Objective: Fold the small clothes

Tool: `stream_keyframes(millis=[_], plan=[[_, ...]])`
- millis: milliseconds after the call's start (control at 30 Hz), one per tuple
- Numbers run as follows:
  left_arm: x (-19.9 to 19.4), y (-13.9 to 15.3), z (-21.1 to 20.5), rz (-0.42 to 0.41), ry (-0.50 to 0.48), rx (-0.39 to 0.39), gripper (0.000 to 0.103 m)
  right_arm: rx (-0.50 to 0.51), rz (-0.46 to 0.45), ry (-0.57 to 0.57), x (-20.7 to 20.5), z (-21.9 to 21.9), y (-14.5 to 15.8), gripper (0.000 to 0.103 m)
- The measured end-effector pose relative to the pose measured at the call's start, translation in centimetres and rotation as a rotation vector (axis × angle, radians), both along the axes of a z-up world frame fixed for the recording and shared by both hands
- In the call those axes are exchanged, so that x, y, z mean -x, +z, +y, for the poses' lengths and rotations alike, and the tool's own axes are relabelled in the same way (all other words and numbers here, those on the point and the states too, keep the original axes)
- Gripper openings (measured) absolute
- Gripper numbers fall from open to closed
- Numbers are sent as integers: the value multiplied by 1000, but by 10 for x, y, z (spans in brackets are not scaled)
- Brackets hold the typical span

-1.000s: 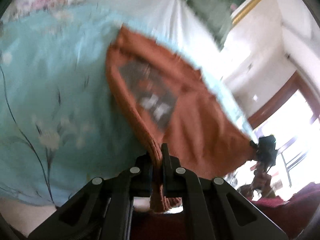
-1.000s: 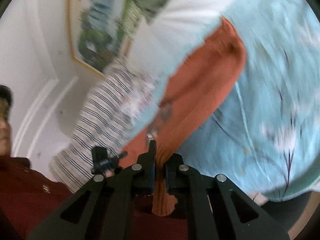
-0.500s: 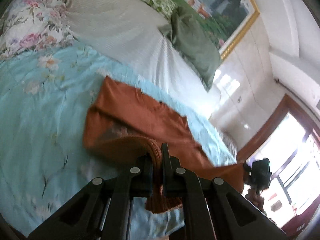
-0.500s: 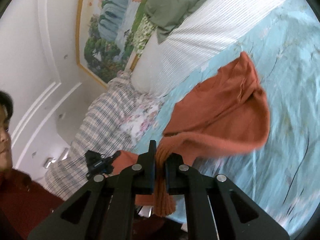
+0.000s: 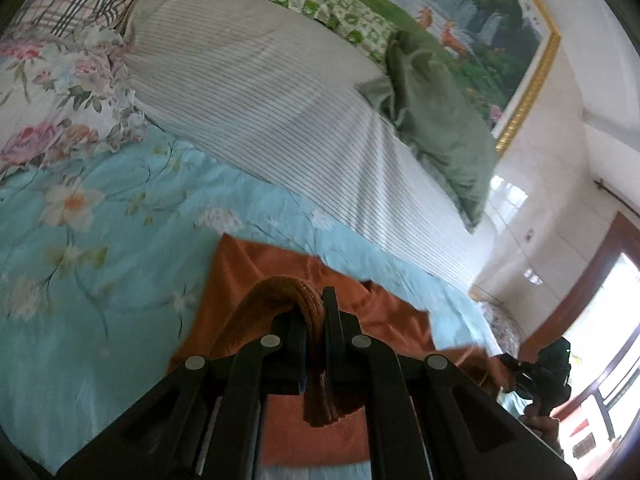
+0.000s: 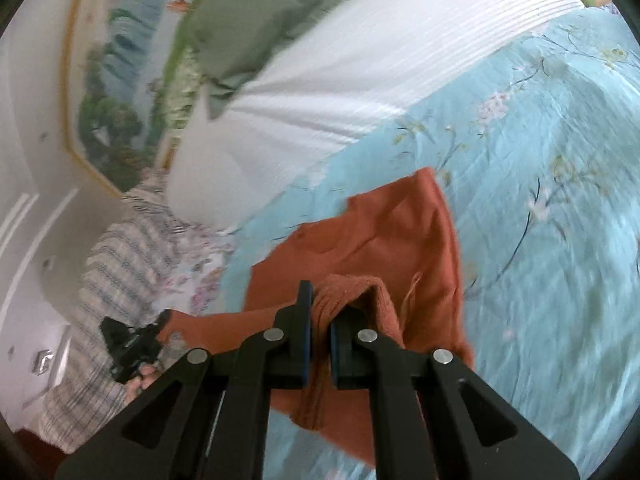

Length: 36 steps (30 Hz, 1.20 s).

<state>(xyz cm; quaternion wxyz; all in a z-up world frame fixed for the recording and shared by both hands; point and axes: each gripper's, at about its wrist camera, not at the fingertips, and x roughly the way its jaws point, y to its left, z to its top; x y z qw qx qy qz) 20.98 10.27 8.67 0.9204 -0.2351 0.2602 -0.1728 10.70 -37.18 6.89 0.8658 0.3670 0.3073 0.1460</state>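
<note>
A small rust-orange garment [image 5: 256, 280] lies spread on the light blue floral bedspread [image 5: 100, 260]. My left gripper [image 5: 314, 312] is shut on its ribbed hem, which bunches up between the fingers. In the right wrist view my right gripper [image 6: 318, 312] is shut on the other ribbed corner of the same garment [image 6: 384, 236]. The cloth folds over itself in front of both grippers. Each gripper shows small in the other's view, the right gripper [image 5: 540, 372] at the far right and the left gripper [image 6: 128, 344] at the far left.
A white striped bolster [image 5: 280, 112], a green pillow [image 5: 436, 120] and floral pillows [image 5: 52, 92] lie at the head of the bed. A framed landscape painting [image 5: 480, 12] hangs on the wall. A window [image 5: 600, 360] is at the right.
Both grippers have carried the hem forward and down over the garment. The cloth that hung stretched in the air now lies doubled on the bedspread.
</note>
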Motion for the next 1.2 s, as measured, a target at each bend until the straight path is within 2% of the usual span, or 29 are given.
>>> stream_keyframes(millis=[233, 333, 500, 633, 667, 733, 767, 833, 867, 933, 1033, 1100, 1133, 1200], plan=[[-74, -25, -5, 97, 40, -18, 4, 5, 106, -18, -69, -18, -30, 8], [-100, -43, -8, 143, 41, -42, 4, 49, 168, -28, -86, -18, -45, 8], [-136, -77, -20, 231, 60, -112, 5, 144, 251, -38, -102, -10, -69, 8], [-157, -105, -22, 308, 65, -164, 5, 92, 274, -62, -99, -16, -78, 9], [-158, -108, -22, 322, 60, -160, 5, 79, 258, -73, -93, -17, -74, 13], [-149, -106, -20, 327, 50, -141, 10, 125, 215, -131, -74, -19, -58, 31], [-141, -103, -20, 316, 37, -134, 14, 160, 195, -161, -65, -18, -50, 45], [-118, -94, -30, 291, -8, -146, 29, 225, 142, -195, -46, -10, -35, 46], [-106, -91, -38, 281, -40, -160, 31, 240, 116, -157, -42, 1, -31, 46], [-85, -89, -62, 268, -150, -173, 31, 279, 117, 22, -44, 39, -36, 46], [-73, -105, -101, 329, -306, -182, 32, 332, 155, 271, -51, 96, -56, 46], [-73, -117, -119, 371, -345, -230, 33, 417, 175, 327, -54, 115, -65, 45], [-77, -124, -128, 389, -345, -288, 32, 469, 172, 338, -56, 120, -67, 44], [-84, -128, -131, 388, -343, -316, 31, 489, 180, 335, -63, 118, -67, 40]])
